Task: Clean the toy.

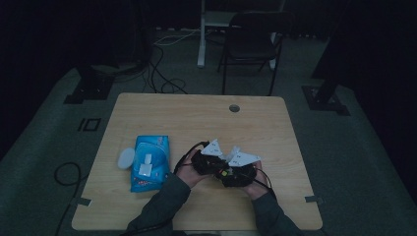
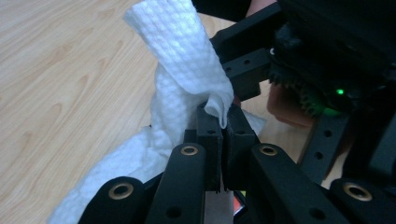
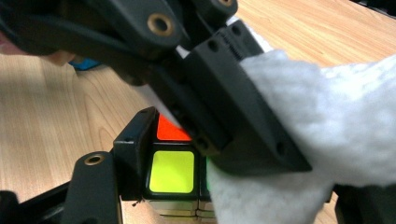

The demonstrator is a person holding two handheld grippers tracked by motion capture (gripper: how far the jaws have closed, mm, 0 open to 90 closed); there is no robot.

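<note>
In the high view my two grippers meet over the middle of the wooden table point(image 1: 196, 118). My left gripper point(image 2: 223, 128) is shut on a white textured wipe point(image 2: 182, 60), with a fold of it pinched between the pads. My right gripper point(image 3: 187, 179) is shut on a colour-sticker puzzle cube point(image 3: 171, 171), which shows a yellow, an orange and a sliver of a green sticker. The left gripper's black jaws point(image 3: 224, 107) press the wipe point(image 3: 327, 121) down against the top of the cube. The wipe hides the right gripper's far jaw. From above, the left gripper point(image 1: 209, 162) and the right gripper point(image 1: 236, 173) nearly touch.
A blue packet of wipes point(image 1: 150, 162) lies left of the hands, with a white round lid point(image 1: 126, 158) beside it. A cable hole point(image 1: 234, 108) sits near the table's far edge. A dark chair point(image 1: 253, 39) stands beyond the table.
</note>
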